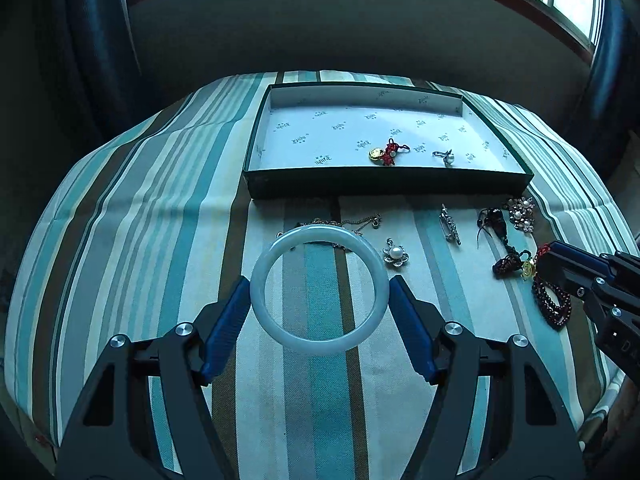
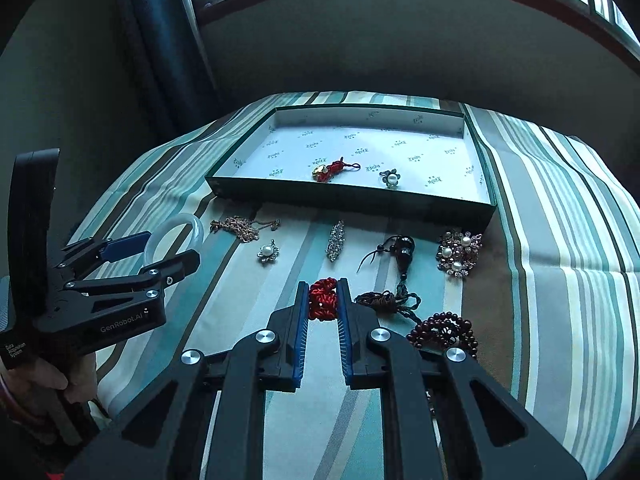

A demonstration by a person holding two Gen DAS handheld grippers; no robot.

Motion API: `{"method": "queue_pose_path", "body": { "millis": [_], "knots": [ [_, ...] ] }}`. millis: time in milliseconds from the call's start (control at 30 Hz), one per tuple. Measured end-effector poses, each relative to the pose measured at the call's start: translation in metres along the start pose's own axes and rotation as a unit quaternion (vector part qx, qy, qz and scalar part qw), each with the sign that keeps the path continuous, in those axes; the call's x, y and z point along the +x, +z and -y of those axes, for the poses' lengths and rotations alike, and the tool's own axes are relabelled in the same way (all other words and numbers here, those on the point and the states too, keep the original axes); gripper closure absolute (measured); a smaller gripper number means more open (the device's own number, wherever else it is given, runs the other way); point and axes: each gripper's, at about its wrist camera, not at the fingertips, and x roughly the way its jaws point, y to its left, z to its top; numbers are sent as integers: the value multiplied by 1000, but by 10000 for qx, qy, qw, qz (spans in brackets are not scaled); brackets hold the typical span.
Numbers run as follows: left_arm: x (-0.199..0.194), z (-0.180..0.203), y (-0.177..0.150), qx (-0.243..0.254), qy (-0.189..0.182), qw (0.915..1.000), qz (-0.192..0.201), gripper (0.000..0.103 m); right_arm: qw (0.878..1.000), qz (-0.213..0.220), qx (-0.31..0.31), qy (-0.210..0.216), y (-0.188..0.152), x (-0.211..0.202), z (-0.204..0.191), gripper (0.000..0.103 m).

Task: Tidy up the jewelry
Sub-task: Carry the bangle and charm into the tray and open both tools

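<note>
My left gripper (image 1: 320, 280) is shut on a pale jade bangle (image 1: 320, 236), its blue pads pressing the ring's two sides above the striped cloth. From the right wrist it shows at the left (image 2: 172, 247), the bangle (image 2: 188, 218) at its tips. My right gripper (image 2: 323, 285) is shut on a red knotted cord charm (image 2: 323, 300). The left wrist view has that gripper (image 1: 560, 264) at the right edge, a gold piece (image 1: 528, 270) hanging by its tip. The green box (image 1: 384, 188) with white lining holds another red-and-gold charm (image 1: 386, 153) and a pearl piece (image 1: 444, 157).
Loose on the cloth before the box (image 2: 352, 204) lie a chain necklace (image 2: 244, 226), a pearl flower (image 2: 267, 253), a crystal bar brooch (image 2: 335, 240), a dark pendant (image 2: 404, 252), a pearl cluster brooch (image 2: 458, 254) and dark red beads (image 2: 444, 332). A person's hand (image 2: 52, 376) grips the left tool.
</note>
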Motion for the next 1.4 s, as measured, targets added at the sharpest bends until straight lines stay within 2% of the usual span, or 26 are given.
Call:
{"method": "queue_pose_path", "body": {
  "millis": [333, 667, 1000, 1167, 1400],
  "knots": [
    [15, 15, 58, 187, -15, 9990, 405, 33, 9986, 450, 199, -204, 58, 16, 32, 89],
    [73, 16, 115, 171, 172, 9985, 495, 33, 9970, 576, 354, -381, 106, 69, 65, 89],
    [134, 7, 117, 285, 307, 9991, 10, 33, 9982, 26, 413, -441, 103, 124, 82, 89],
    [148, 4, 113, 289, 245, 9991, -163, 32, 9982, -83, 357, -465, 98, 134, 82, 89],
    [149, -1, 113, 144, 71, 9997, -162, 32, 9979, -186, 408, -468, 96, 143, 84, 89]
  ]
}}
